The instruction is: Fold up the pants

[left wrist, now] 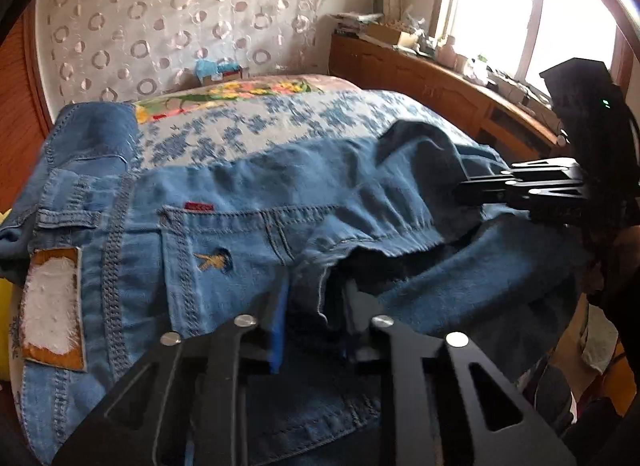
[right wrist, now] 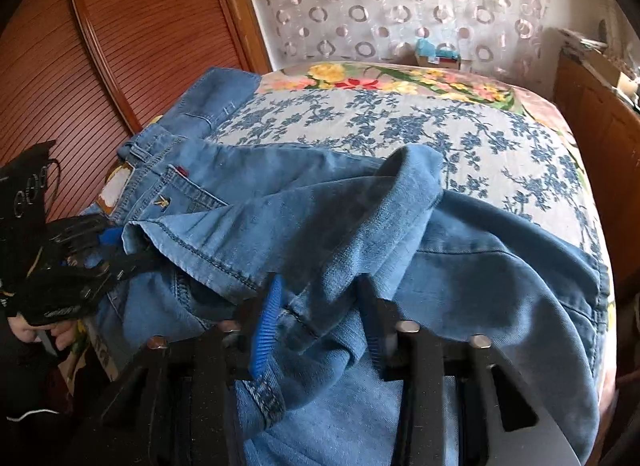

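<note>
Left wrist view alone shows window (left wrist: 500, 13), both tongs (left wrist: 316, 306) (right wrist: 320, 306) pinching jeans (left wrist: 248, 225)

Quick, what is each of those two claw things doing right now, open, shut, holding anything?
Left gripper: closed on the jeans, near the waistband.
Right gripper: closed on a fold of the jeans.

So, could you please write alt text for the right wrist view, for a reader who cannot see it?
Blue jeans lie rumpled across a bed with a blue floral cover, and the right gripper at the bottom is shut on a denim fold. The left gripper grips the cloth at the left edge, before a reddish wooden wardrobe.
</note>
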Demonstrator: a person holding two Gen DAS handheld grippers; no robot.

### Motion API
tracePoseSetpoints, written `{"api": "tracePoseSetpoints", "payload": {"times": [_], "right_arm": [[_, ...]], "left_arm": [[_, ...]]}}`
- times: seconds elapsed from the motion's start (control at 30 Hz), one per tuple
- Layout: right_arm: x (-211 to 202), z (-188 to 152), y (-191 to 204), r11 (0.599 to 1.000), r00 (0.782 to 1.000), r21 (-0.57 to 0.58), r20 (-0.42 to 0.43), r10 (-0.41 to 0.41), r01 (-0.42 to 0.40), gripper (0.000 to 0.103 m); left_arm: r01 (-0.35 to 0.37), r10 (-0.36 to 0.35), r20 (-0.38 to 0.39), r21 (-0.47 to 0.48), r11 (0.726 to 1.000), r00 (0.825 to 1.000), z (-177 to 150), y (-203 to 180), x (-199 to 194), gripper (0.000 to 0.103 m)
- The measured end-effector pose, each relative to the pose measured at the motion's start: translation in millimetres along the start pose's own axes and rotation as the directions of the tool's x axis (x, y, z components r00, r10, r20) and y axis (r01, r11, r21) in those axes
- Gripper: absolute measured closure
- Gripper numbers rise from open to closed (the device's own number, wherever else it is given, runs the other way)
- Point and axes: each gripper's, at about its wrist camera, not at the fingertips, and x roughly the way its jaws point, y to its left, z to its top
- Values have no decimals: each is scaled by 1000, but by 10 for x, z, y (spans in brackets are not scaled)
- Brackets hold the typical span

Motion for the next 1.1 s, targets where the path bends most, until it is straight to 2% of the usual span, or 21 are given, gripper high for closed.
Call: {"api": "tracePoseSetpoints", "payload": {"times": [0.07, 0.27, 0.43, 0.6, 0.7, 0.8, 0.93, 1.0, 1.03, 1.1], "right_arm": [[10, 94, -24, 1000, 999, -18, 38, 8, -7, 100], [-369, 488, 327, 994, 983, -106, 178, 45, -26, 101], [-571, 780, 743, 984, 967, -174, 244, 73, -31, 101], [-579, 1045, 1223, 965, 953, -255, 274, 129, -58, 102], [-544, 1164, 1364, 954, 950, -289, 269, 156, -75, 102], [-333, 1368, 1509, 942, 953, -323, 249, 175, -89, 102], [122, 1560, 1303, 927, 963, -361, 200, 182, -100, 102], [349, 1647, 1372, 923, 971, -370, 163, 175, -104, 102], [303, 1612, 1262, 922, 974, -372, 146, 171, -106, 102], [471, 1716, 1343, 921, 982, -379, 119, 148, -93, 102]], "left_arm": [[3, -3, 40, 3, 1000, 999, 10, -3, -124, 93], [0, 0, 153, 2, 1000, 988, 47, -6, -706, 95], [-20, 24, 225, -23, 1000, 974, 18, 103, -1210, 95], [-66, 77, 258, -53, 996, 963, -105, 276, -1560, 95], [-87, 105, 254, -82, 993, 961, -212, 395, -1652, 95], [-104, 127, 235, -108, 989, 964, -332, 506, -1660, 95], [-112, 138, 191, -144, 983, 972, -489, 644, -1536, 95], [-110, 137, 167, -161, 981, 976, -569, 709, -1473, 95], [-115, 141, 149, -171, 979, 979, -608, 749, -1414, 95], [-129, 153, 119, -185, 974, 981, -659, 812, -1332, 95]]}}
